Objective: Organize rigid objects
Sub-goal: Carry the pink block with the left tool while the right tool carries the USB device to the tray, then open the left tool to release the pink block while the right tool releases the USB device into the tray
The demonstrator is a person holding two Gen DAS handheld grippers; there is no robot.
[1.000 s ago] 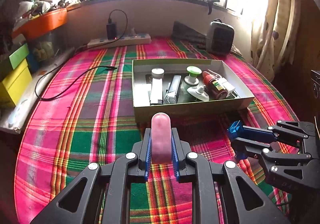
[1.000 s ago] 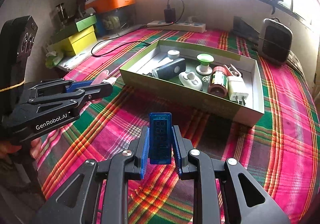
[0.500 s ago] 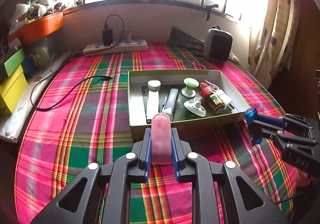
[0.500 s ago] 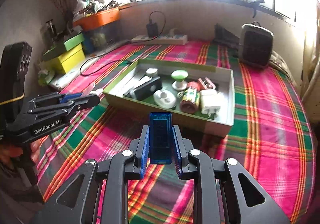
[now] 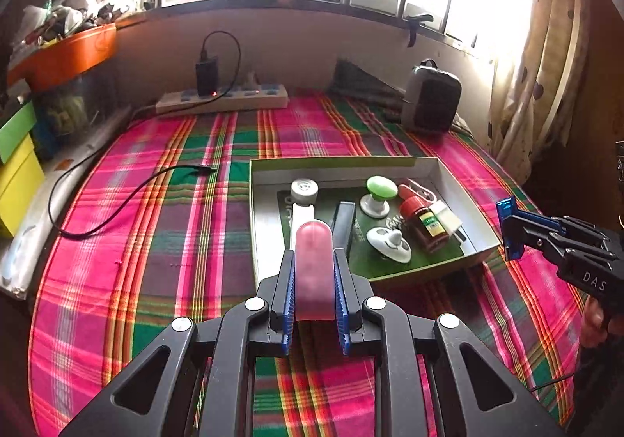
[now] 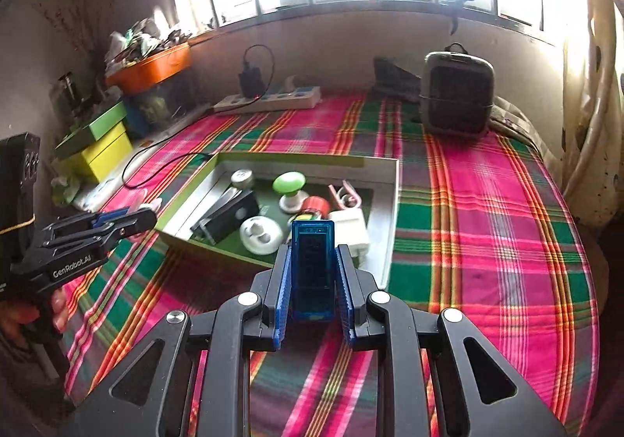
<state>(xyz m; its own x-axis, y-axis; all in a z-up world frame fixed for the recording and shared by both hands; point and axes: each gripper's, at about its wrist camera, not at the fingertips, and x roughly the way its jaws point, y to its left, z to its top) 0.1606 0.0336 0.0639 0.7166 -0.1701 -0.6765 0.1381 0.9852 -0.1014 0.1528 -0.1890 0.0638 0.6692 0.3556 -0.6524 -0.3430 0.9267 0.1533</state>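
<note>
Left tool (image 5: 314, 269) clamps pink capsule-shaped object (image 5: 313, 273) | right tool (image 6: 312, 273) grips blue gadget (image 6: 313, 265), possibly a USB meter | green box (image 5: 331, 163) beyond

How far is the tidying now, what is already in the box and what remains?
Done: several small items, among them a red-capped bottle and a white charger, already lie in the green box. In hand: the left gripper holds a pink piece, the right gripper a blue gadget. Left: placing both in the box.

There were two claws, one box (image 5: 448, 164) holding about seven small items, one power strip (image 5: 222, 99) and one heater (image 5: 431, 101).
</note>
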